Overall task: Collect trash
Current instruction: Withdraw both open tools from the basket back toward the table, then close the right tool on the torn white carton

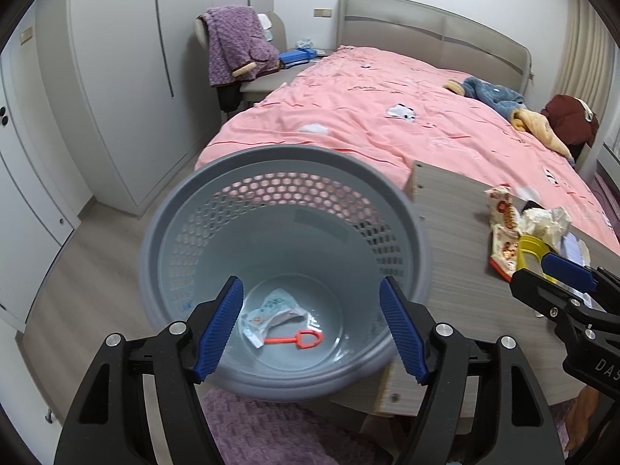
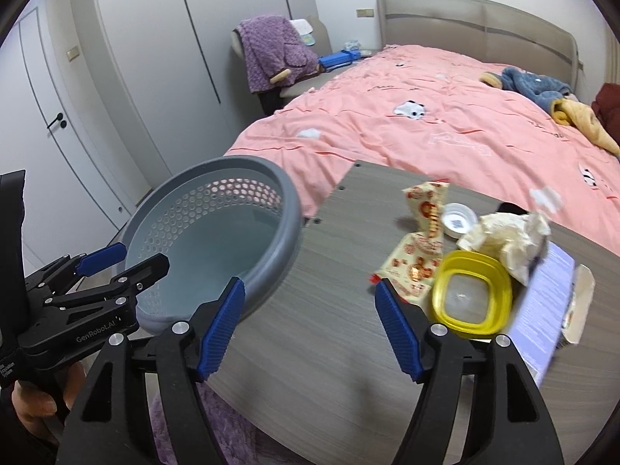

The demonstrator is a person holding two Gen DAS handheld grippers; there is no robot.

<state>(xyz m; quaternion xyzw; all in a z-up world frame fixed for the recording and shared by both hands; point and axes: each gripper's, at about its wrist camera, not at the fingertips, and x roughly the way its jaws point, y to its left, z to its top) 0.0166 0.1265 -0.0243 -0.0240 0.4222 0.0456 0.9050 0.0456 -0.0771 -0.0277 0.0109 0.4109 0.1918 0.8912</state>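
Both sets of jaws stand wide apart and hold nothing. The right gripper (image 2: 310, 325) hangs over the near edge of the grey wood-grain table (image 2: 329, 348), and the trash pile lies just ahead at about one to two o'clock from its jaws, so this hand is clearly the nearer one. Closest is the yellow plastic lid (image 2: 471, 296), lying flat; touching it at its far left is a red-and-cream snack wrapper (image 2: 420, 248), its long axis running away toward twelve o'clock. Beyond sit a small white cap (image 2: 459, 219) and a crumpled paper wad (image 2: 503, 240); a printed leaflet (image 2: 542, 298) lies at three o'clock, its text too blurred to read.

The left gripper (image 1: 312, 329) hovers above the grey perforated waste basket (image 1: 186, 201), which already holds a pale wrapper (image 1: 271, 310) and an orange toy shovel (image 1: 296, 341). Readable writing: "GenRobot.AI" on the left gripper's body, "DAS" on the right's.
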